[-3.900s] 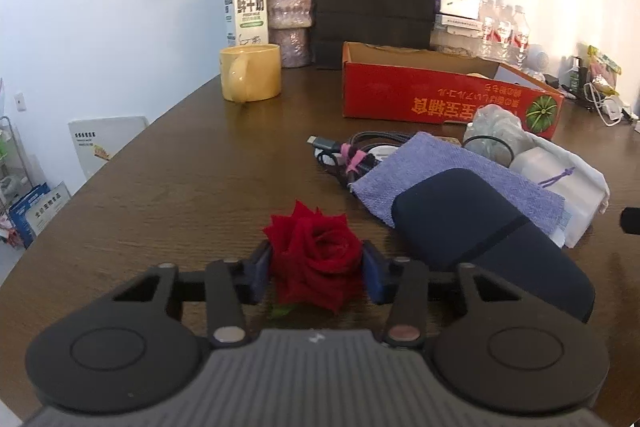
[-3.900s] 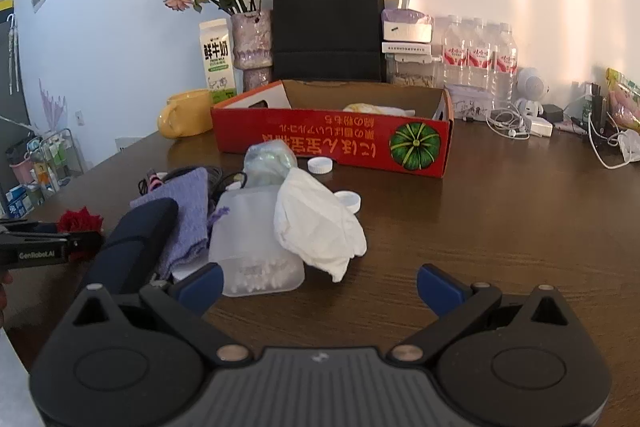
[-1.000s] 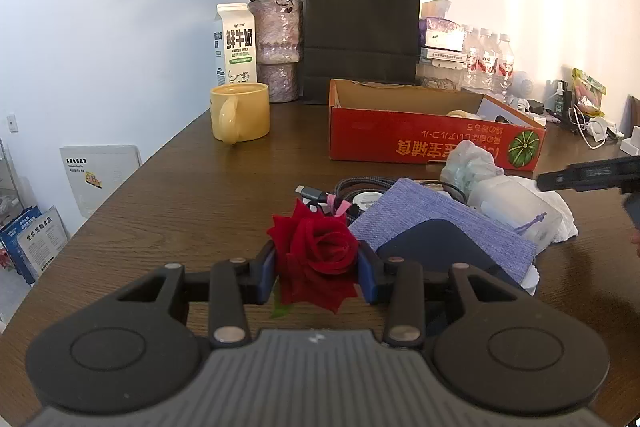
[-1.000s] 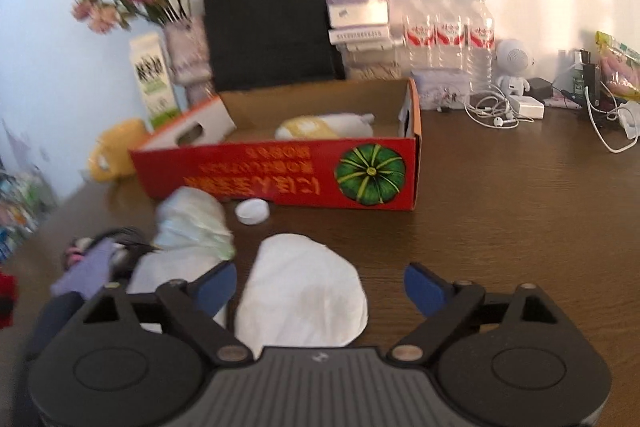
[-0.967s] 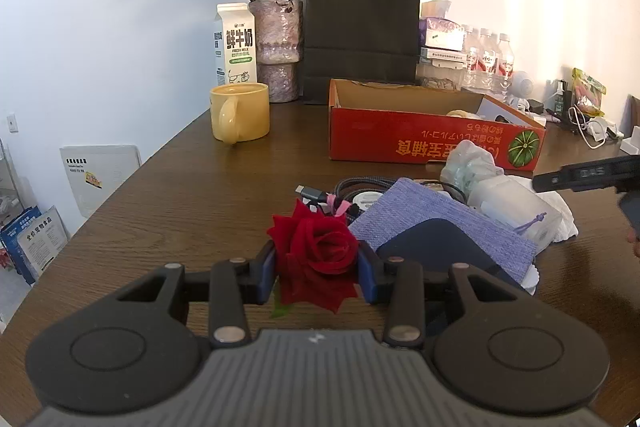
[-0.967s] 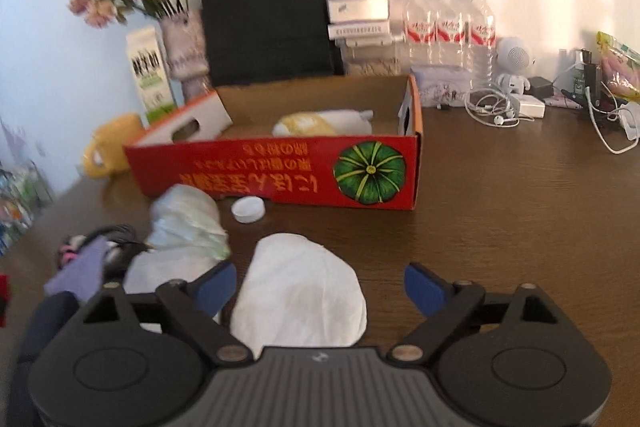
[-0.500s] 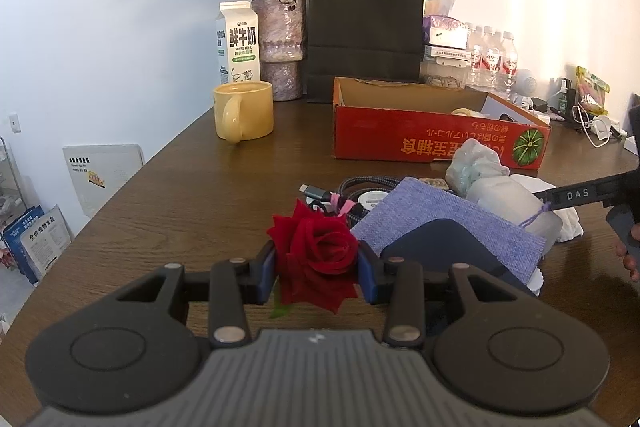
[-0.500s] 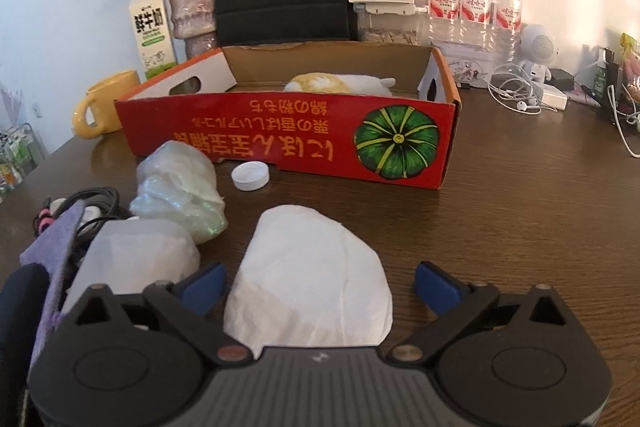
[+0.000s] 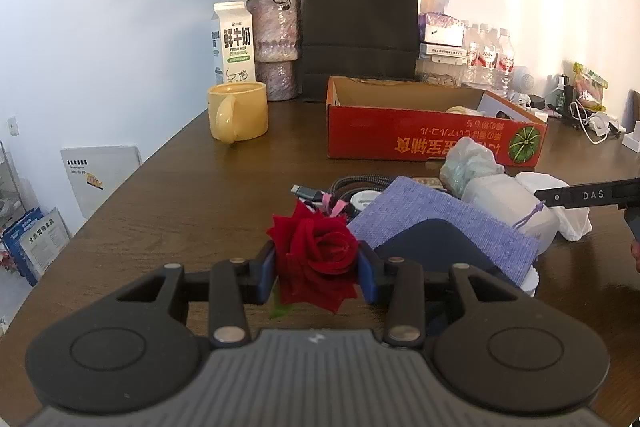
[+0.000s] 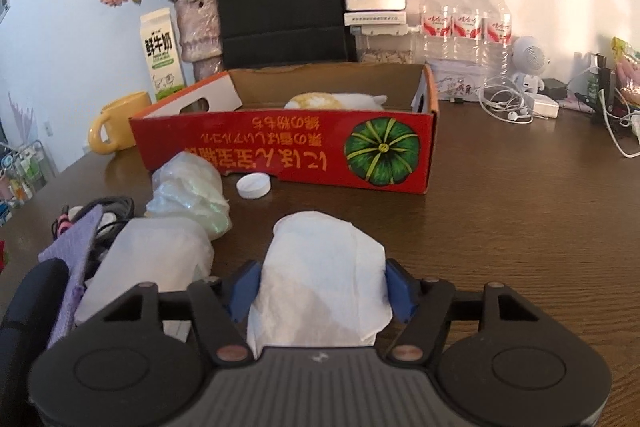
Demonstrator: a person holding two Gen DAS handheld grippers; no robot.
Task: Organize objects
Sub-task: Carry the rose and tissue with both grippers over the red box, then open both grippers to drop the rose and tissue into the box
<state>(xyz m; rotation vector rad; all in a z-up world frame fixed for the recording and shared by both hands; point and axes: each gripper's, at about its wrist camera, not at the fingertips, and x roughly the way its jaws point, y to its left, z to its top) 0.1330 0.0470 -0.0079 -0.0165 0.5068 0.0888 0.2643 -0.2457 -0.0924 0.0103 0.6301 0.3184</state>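
Note:
My left gripper (image 9: 318, 269) is shut on a red rose (image 9: 316, 255), held just above the brown table (image 9: 168, 203). In the right wrist view, my right gripper (image 10: 322, 287) has its jaws closing on a white tissue wad (image 10: 320, 267) that lies on the table; both blue pads touch its sides. One right finger (image 9: 588, 195) shows at the right edge of the left wrist view, over the same wad (image 9: 572, 223). Beyond it stands an open red cardboard box (image 10: 280, 147) with a pale item inside.
Left of the wad lie a frosted plastic container (image 10: 160, 259), a crumpled clear bag (image 10: 188, 191), a purple pouch (image 9: 440, 223), a navy case (image 9: 432, 251) and cables (image 9: 352, 187). A white cap (image 10: 253, 185) lies by the box. A yellow mug (image 9: 238, 111), milk carton (image 9: 234, 43) and vase (image 9: 276, 47) stand behind.
The right gripper's jaws have narrowed from wide open until the pads meet the white tissue wad. The left gripper has kept still with the rose.

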